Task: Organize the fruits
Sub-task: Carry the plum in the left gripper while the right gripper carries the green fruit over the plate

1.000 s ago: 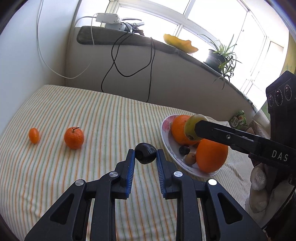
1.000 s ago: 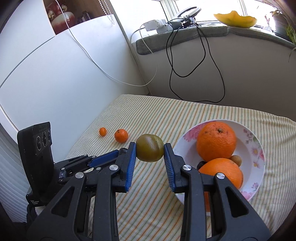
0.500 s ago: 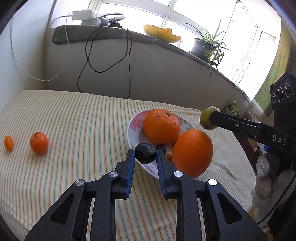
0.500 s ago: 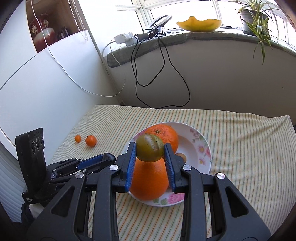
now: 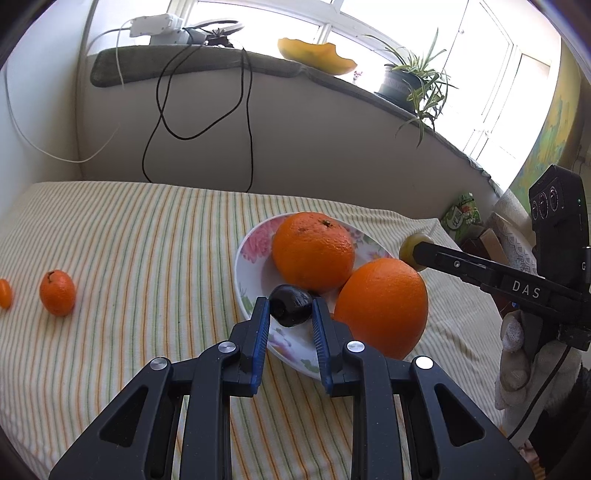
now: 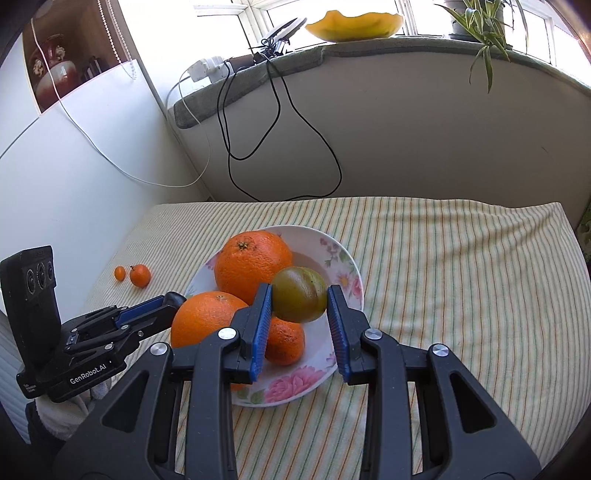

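Observation:
A floral white plate (image 5: 255,240) (image 6: 332,243) on the striped cloth holds two large oranges (image 5: 312,251) (image 5: 382,306) and smaller fruit. My left gripper (image 5: 290,312) is shut on a small dark plum (image 5: 290,310), held over the plate's near-left rim. My right gripper (image 6: 299,301) is shut on a green-brown round fruit (image 6: 300,299), held above the plate's middle; in the left wrist view it shows at the right (image 5: 410,249). A mandarin (image 5: 57,293) (image 6: 140,275) and a kumquat (image 5: 4,293) (image 6: 119,273) lie on the cloth to the left.
The striped tablecloth (image 5: 147,240) meets a white wall at left and a low wall at back with hanging black cables (image 5: 247,122). The sill carries a yellow bowl (image 5: 317,57), a potted plant (image 5: 406,81) and a power strip (image 5: 153,24). A gloved hand (image 5: 517,350) holds the right tool.
Both grippers have moved in over the plate with their fruits still held. The plate and oranges now sit closer and more central in both views.

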Available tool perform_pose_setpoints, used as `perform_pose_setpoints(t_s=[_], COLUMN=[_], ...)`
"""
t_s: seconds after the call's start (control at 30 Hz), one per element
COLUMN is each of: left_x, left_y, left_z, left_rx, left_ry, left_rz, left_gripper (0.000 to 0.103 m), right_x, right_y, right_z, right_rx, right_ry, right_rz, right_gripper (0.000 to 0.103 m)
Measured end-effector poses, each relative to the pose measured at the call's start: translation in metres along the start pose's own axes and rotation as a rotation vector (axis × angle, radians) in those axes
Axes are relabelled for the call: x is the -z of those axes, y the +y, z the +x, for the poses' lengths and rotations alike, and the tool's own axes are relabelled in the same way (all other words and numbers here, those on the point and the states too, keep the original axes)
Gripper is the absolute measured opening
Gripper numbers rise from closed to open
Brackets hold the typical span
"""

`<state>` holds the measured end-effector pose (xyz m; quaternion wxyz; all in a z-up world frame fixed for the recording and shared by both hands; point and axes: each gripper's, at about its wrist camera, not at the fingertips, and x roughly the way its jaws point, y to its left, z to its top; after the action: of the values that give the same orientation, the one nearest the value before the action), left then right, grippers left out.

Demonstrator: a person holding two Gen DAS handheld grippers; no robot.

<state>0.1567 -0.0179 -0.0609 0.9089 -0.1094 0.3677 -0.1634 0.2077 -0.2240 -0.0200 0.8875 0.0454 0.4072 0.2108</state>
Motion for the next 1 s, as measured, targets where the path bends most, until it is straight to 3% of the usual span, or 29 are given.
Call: perform_pose_setpoints(t_s=[1.0], left_x=[-0.003], left_y=[-0.004], left_z=[0.002], left_rx=[-0.007], left_ry=[0.004], left_rz=[0.01], left_gripper=[0.023], right_x=[0.005], right_y=[-0.01], right_z=[0.018], right_rx=[0.005], right_ry=[0.046], right_rz=[0.012], right_gripper=[0.033])
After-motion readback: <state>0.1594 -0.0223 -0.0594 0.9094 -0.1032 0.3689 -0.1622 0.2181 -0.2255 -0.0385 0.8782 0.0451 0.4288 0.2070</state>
